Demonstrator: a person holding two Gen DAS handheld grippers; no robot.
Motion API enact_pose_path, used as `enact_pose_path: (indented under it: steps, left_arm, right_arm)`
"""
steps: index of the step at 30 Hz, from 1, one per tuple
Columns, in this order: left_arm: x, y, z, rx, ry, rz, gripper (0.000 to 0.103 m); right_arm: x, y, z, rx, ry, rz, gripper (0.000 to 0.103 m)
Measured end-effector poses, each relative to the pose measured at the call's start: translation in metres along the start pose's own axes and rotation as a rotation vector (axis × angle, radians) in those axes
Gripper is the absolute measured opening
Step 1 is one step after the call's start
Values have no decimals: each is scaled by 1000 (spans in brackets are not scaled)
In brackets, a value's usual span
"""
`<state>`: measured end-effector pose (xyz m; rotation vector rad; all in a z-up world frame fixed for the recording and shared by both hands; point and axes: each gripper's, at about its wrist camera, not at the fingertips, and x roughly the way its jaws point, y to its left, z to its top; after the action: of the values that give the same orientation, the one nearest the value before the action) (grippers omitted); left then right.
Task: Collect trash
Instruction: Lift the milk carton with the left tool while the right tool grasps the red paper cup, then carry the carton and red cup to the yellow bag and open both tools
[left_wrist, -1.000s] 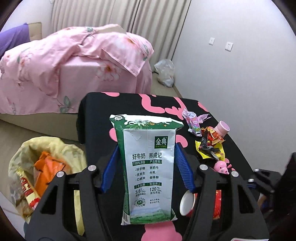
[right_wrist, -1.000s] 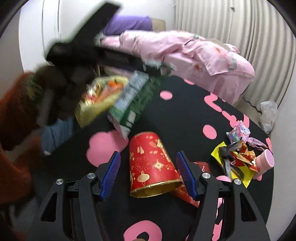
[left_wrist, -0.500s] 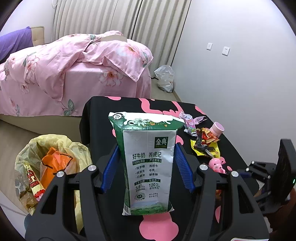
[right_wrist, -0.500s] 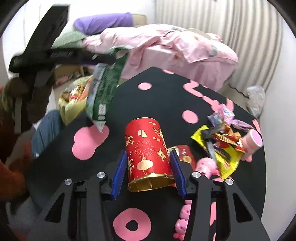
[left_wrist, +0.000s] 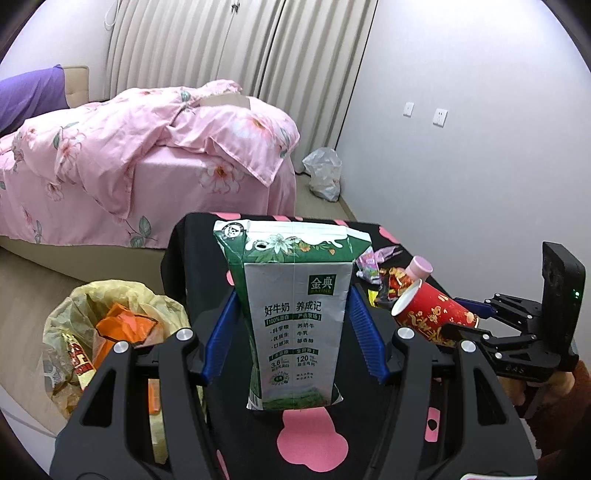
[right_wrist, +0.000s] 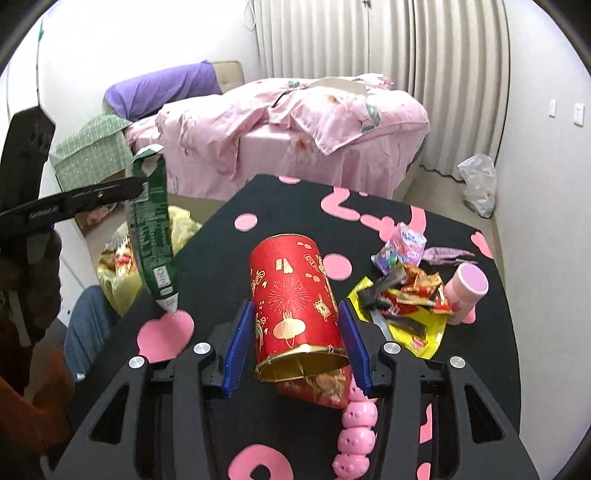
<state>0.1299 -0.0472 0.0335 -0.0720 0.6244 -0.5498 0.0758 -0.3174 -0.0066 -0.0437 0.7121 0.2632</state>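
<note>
Yellow trash bag on the floor off the surface's left edge, nearest the left tongs pinching an upright milk carton; right tongs pinching a red paper cup, farther off

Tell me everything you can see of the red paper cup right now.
The red paper cup is printed with gold lanterns and fireworks and has a gold rim. It looks like thin paper, and its rim is squashed out of round. It is off the black table, clamped between the blue pads of the right claw, with its open mouth toward the right wrist camera and its base pointing away.
</note>
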Motion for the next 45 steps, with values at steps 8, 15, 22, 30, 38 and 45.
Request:
enact_pose_path:
  steps: [8, 15, 22, 30, 38, 45]
  left_arm:
    - [-38, 27, 8, -31, -88, 92, 56]
    - [-69, 81, 2, -110, -141, 246, 56]
    - [-89, 137, -13, -223, -165, 342, 56]
    - [-95, 181, -34, -335, -156, 391, 56]
    - [-27, 198, -67, -345, -10, 355, 56]
    - [2, 216, -82, -362, 72, 358, 56]
  right_arm:
    - [4, 32, 38, -34, -66, 41, 45]
    - [27, 81, 71, -111, -82, 134, 45]
    - [62, 133, 94, -211, -73, 218, 45]
    - [116, 166, 114, -248, -54, 320, 45]
    - [190, 185, 103, -204, 110, 464, 45]
    - [238, 213, 91, -293, 213, 467, 45]
